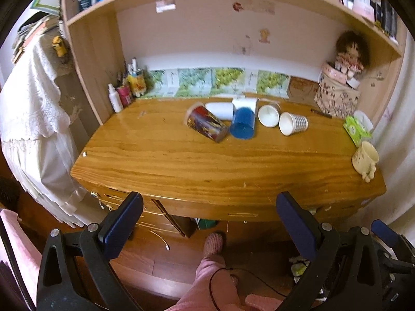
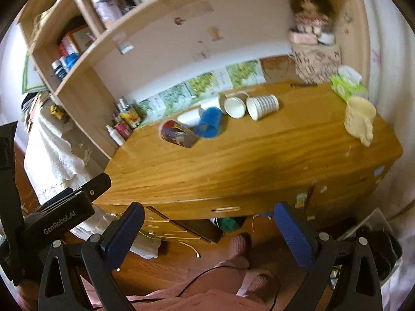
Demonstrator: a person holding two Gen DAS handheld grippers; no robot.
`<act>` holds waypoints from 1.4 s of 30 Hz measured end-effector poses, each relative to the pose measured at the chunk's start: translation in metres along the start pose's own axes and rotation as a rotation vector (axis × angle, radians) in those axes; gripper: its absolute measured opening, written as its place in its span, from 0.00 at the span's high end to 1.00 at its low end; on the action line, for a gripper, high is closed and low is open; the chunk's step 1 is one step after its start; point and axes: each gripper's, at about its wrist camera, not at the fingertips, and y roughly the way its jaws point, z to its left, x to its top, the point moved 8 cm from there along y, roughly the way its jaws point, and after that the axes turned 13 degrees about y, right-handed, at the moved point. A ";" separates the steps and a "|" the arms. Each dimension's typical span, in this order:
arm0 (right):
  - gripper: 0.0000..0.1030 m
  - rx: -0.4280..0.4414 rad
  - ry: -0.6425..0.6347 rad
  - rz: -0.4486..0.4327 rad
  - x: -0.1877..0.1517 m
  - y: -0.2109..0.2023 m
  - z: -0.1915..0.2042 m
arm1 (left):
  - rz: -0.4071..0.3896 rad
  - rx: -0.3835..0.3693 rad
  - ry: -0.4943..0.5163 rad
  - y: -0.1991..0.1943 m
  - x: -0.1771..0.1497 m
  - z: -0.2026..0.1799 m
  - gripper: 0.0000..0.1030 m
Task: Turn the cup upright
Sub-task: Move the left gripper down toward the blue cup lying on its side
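Several cups lie on their sides at the back of the wooden desk [image 1: 181,160]: a dark red patterned cup [image 1: 206,124], a blue cup [image 1: 243,123], a white cup [image 1: 220,110], a white paper cup [image 1: 269,115] and a striped paper cup [image 1: 293,123]. They also show in the right wrist view: the red cup [image 2: 177,133], the blue cup [image 2: 210,123], the striped cup [image 2: 262,106]. My left gripper [image 1: 208,208] is open and empty, in front of the desk edge. My right gripper [image 2: 208,219] is open and empty, also short of the desk.
A cream mug [image 1: 365,159] stands upright at the desk's right edge beside a green tissue pack [image 1: 356,127]. Bottles [image 1: 124,90] crowd the back left corner. A doll on a patterned box [image 1: 337,96] sits back right. Shelves hang above. My legs and a cable are below.
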 end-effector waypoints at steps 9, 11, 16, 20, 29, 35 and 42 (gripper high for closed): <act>0.02 -0.055 0.076 0.077 0.006 0.022 -0.023 | 0.092 -0.050 0.034 0.029 0.004 -0.012 0.01; 0.02 -0.066 0.080 0.097 0.006 0.029 -0.026 | 0.106 -0.062 0.028 0.036 0.005 -0.012 0.01; 0.02 -0.100 0.074 0.142 0.011 0.047 -0.028 | 0.139 -0.082 0.012 0.056 0.013 -0.012 0.01; 0.02 -0.121 0.065 0.170 0.020 0.063 -0.028 | 0.169 -0.093 0.008 0.075 0.025 -0.012 0.01; 0.02 -0.162 0.048 0.223 0.053 0.107 -0.023 | 0.230 -0.113 0.016 0.120 0.059 -0.015 0.01; 0.02 -0.186 0.036 0.267 0.074 0.137 -0.018 | 0.267 -0.132 0.035 0.148 0.083 -0.018 0.01; 0.02 -0.217 0.026 0.310 0.093 0.165 -0.012 | 0.315 -0.169 0.073 0.180 0.107 -0.024 0.01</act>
